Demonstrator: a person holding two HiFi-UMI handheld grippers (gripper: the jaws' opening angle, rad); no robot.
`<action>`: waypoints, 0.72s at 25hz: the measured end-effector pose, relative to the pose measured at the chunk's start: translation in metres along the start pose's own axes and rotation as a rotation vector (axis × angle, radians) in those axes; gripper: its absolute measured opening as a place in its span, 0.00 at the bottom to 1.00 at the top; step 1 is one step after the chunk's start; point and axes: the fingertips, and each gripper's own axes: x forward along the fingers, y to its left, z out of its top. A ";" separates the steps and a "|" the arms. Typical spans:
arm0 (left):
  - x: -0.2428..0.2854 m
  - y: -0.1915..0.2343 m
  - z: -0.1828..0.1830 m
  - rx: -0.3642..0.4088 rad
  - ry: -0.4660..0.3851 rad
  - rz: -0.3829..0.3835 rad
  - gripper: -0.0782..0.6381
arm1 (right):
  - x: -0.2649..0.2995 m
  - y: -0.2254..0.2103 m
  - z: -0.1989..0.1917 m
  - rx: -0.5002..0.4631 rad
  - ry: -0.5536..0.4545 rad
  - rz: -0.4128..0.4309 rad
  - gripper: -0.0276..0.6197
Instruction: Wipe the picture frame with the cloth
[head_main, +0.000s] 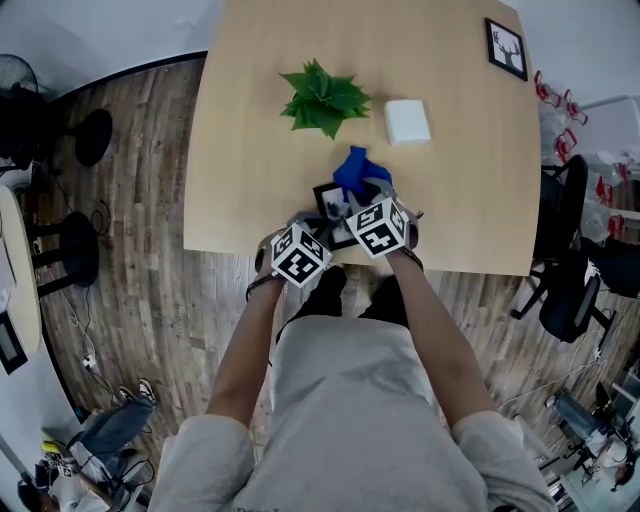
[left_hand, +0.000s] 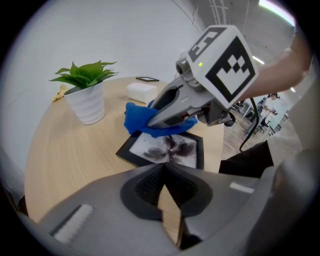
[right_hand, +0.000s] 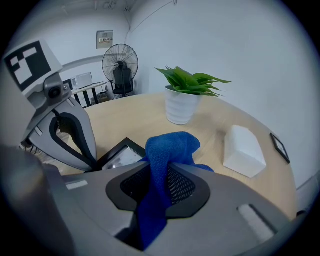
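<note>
A black picture frame (head_main: 330, 203) (left_hand: 165, 149) with a dark flower print lies flat near the front edge of the round wooden table (head_main: 240, 150). A blue cloth (head_main: 358, 168) (right_hand: 172, 147) is bunched over its far side. My right gripper (head_main: 363, 192) (right_hand: 167, 170) is shut on the cloth and presses it onto the frame; in the left gripper view the right gripper (left_hand: 150, 117) reaches in from the right. My left gripper (head_main: 321, 230) (left_hand: 162, 172) is shut, with its tips at the frame's near corner (right_hand: 117, 155). I see only a sliver of table between its jaws.
A potted green plant (head_main: 322, 98) (left_hand: 89, 95) and a white box (head_main: 407, 121) (right_hand: 243, 150) stand behind the frame. A small framed picture (head_main: 507, 48) lies at the far right edge. The person stands at the table's front edge. Office chairs (head_main: 565, 260) are on the right, a fan (head_main: 85, 135) on the left.
</note>
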 end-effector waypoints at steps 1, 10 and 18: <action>0.000 0.000 0.000 0.001 0.000 0.001 0.18 | -0.001 0.000 -0.001 -0.001 0.002 0.001 0.17; 0.000 0.000 0.000 -0.005 -0.005 0.003 0.18 | -0.007 0.007 -0.008 -0.012 0.017 0.009 0.17; -0.001 0.000 0.000 -0.014 -0.006 -0.001 0.18 | -0.015 0.013 -0.018 -0.018 0.014 0.023 0.17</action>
